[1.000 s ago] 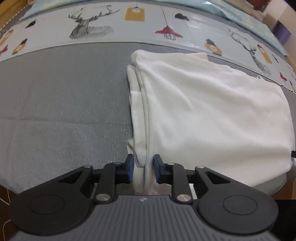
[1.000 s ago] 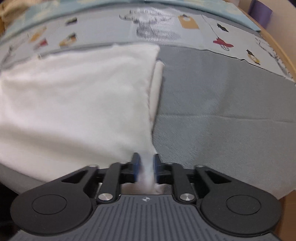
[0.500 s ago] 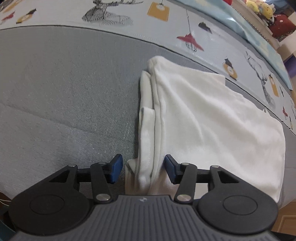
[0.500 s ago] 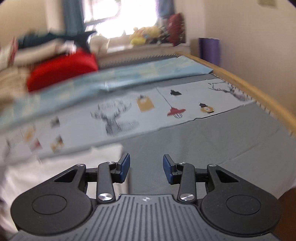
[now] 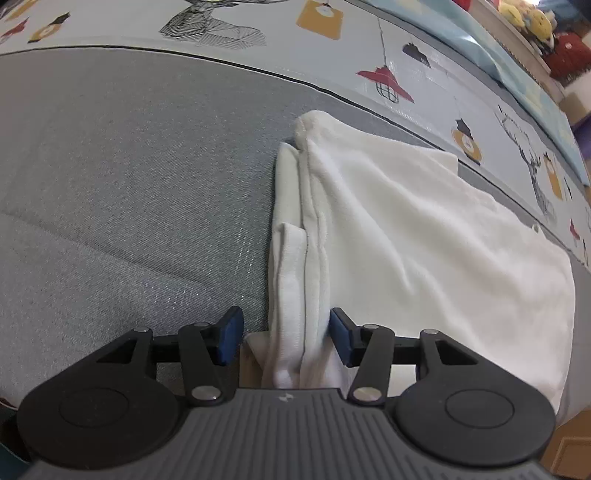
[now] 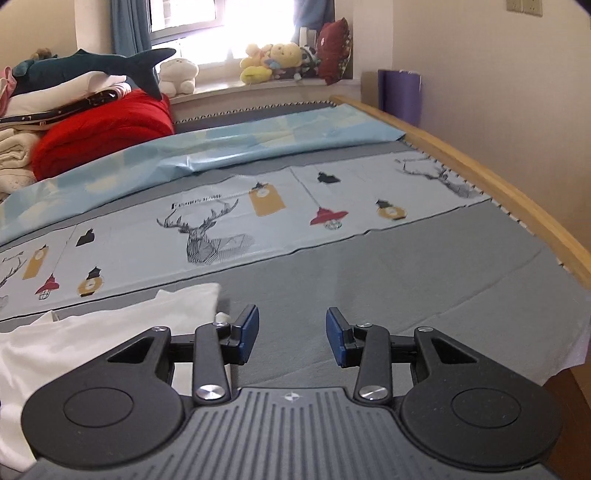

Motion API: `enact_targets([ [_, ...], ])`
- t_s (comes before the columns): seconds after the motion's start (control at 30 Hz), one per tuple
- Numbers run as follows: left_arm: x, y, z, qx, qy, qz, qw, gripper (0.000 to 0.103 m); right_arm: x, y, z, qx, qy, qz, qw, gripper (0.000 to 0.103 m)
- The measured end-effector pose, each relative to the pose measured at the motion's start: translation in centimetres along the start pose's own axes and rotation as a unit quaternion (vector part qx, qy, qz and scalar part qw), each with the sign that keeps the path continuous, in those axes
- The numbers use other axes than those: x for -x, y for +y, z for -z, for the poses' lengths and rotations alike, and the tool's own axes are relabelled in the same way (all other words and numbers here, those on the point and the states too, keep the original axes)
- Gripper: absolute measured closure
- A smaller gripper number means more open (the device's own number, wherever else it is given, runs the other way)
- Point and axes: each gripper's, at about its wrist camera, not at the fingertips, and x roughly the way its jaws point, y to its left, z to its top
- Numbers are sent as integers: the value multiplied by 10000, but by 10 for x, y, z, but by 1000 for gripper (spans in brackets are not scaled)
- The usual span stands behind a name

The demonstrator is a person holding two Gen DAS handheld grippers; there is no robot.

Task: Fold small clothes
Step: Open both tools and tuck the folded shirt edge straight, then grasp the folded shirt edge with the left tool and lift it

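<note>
One folded white garment [image 5: 424, 236] is seen on the grey bed sheet [image 5: 129, 184], its long axis running from the left gripper away toward the printed strip [image 5: 258, 22]. Two grippers are counted. The left gripper [image 5: 286, 339] is parted, its jaws having just been opening; the garment's layered left edge lies between them, unpressed. The right gripper [image 6: 290, 334] is raised over bare sheet, likewise just opened, nothing held; the garment's corner lies beside its left finger.

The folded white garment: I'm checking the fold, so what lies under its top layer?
Under the folded white garment's top layer, narrower white layers stick out along its left edge, on the grey bedsheet. Anything further beneath is covered.
</note>
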Motion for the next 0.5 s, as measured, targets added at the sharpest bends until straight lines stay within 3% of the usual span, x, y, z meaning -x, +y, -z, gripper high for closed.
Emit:
enact_targets([
  [0.13, -3, -10, 1, -322, -30, -16, 9995, 50, 12, 1, 3, -269, -85, -62, 9996, 61],
  [0.27, -4, -13, 2, -396, -41, 209, 9990, 82, 25, 3, 6, -551, -302, -204, 9978, 60],
  [0.5, 9, -4, 3, -289, -255, 389, 9985, 90, 18, 6, 3, -599, -193, -108, 9980, 60],
])
